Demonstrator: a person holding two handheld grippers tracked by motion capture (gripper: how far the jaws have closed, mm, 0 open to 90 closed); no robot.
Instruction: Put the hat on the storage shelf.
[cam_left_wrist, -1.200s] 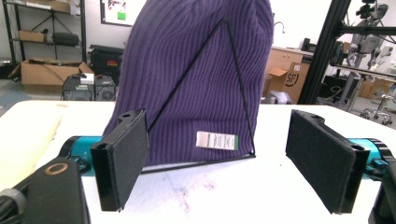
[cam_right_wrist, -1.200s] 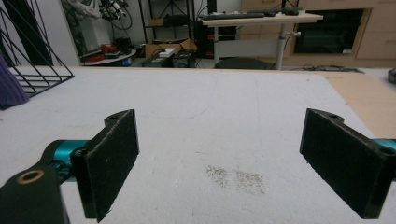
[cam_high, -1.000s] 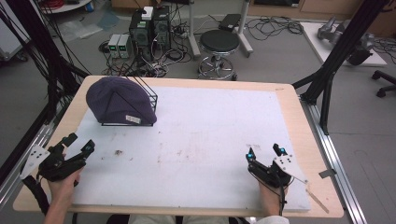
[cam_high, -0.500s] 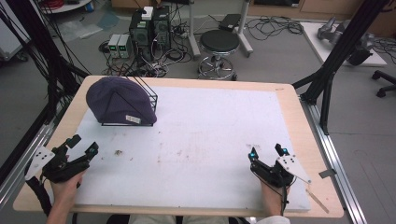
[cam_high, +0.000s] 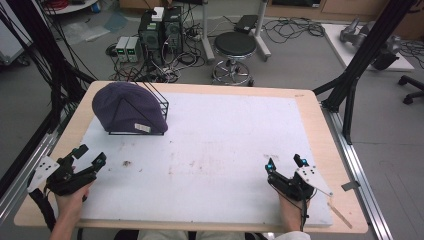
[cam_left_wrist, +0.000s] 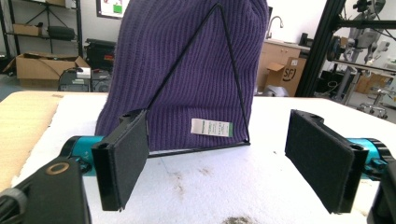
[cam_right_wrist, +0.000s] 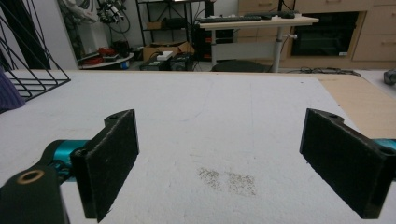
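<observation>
A purple knitted beanie (cam_high: 127, 106) with a small white label is draped over a black wire rack (cam_high: 156, 102) at the far left of the white mat. In the left gripper view the beanie (cam_left_wrist: 187, 70) stands straight ahead beyond the jaws, with a rack wire (cam_left_wrist: 233, 84) crossing it. My left gripper (cam_high: 90, 156) rests near the mat's front left corner, open and holding nothing, pointing toward the beanie. My right gripper (cam_high: 284, 163) sits at the front right, open and holding nothing, well away from the beanie.
The white mat (cam_high: 225, 145) covers a wooden table (cam_high: 312, 107). Small dirt specks (cam_high: 126, 163) mark the mat near the left gripper. Behind the table are a round stool (cam_high: 235, 47), computer boxes (cam_high: 160, 27) and cables. Black frame posts (cam_high: 360, 65) stand at both sides.
My left gripper has shifted slightly back and to the left along the front edge. The right gripper has barely moved. The beanie and rack are unchanged.
</observation>
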